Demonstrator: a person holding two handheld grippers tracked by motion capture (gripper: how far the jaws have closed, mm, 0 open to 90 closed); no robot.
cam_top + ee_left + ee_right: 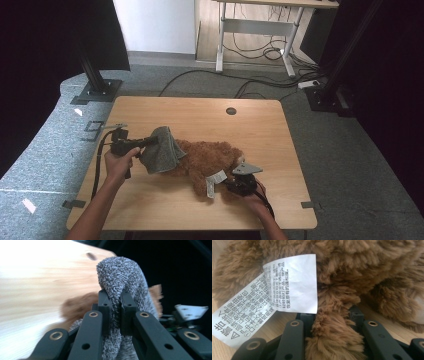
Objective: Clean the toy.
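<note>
A brown plush toy (pixel 210 162) lies on the wooden table (pixel 200 120), near its middle. A grey towel (pixel 162 149) is draped over the toy's left end and lifted at one corner. My left gripper (pixel 152 141) is shut on that towel (pixel 120 282), the fabric bunched between its jaws. My right gripper (pixel 227 184) is shut on a fuzzy limb of the plush toy (pixel 332 322) at the toy's near side. Two white care labels (pixel 294 282) hang from the toy beside the right jaws.
The table has a round cable hole (pixel 231 111) near its far edge. Black stand bases (pixel 97 92) sit on the grey carpet at the far left and far right. Cables (pixel 260 80) trail across the floor behind the table, under a white desk frame (pixel 260 27).
</note>
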